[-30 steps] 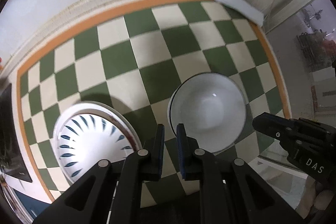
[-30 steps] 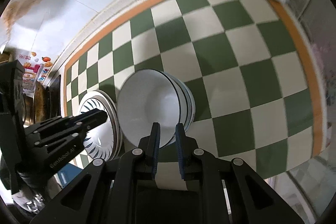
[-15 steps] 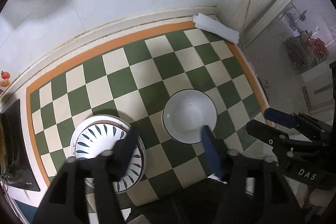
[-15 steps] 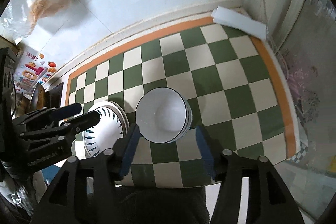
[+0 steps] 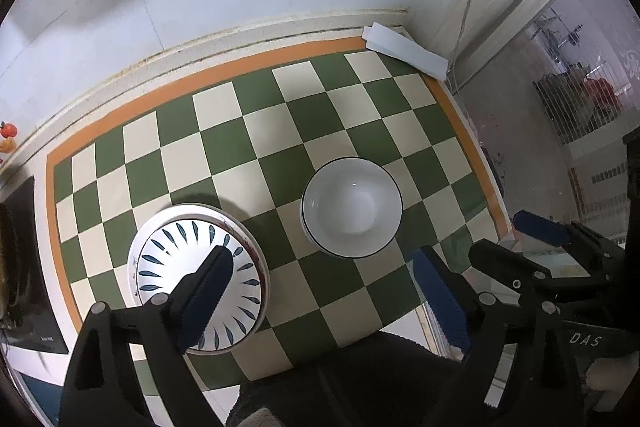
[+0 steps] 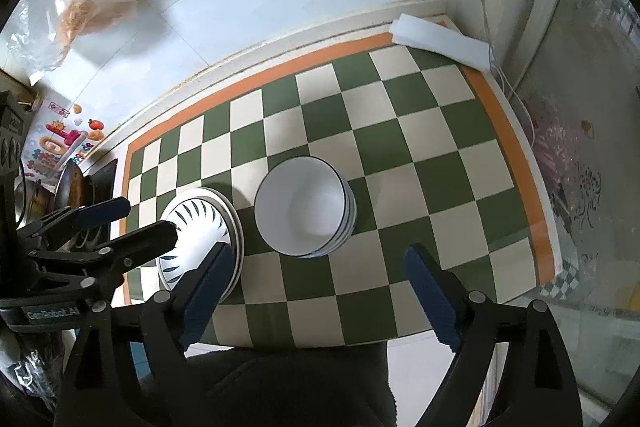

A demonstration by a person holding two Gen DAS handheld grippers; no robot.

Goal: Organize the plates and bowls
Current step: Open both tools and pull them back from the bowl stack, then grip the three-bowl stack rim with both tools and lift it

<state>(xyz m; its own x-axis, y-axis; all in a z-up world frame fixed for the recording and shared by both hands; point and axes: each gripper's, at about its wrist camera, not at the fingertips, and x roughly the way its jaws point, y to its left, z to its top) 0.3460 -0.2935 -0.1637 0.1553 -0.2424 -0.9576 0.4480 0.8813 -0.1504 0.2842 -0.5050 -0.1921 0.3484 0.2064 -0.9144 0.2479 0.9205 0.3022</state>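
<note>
Both grippers are seen from above a green and cream checked mat. The left gripper is spread wide, its jaws opening, with nothing held or touched between them. The right gripper is likewise opening wide and empty. A stack of white bowls is set near the mat's front edge, and a stack of blue-patterned plates lies beside it toward the front left corner
</note>
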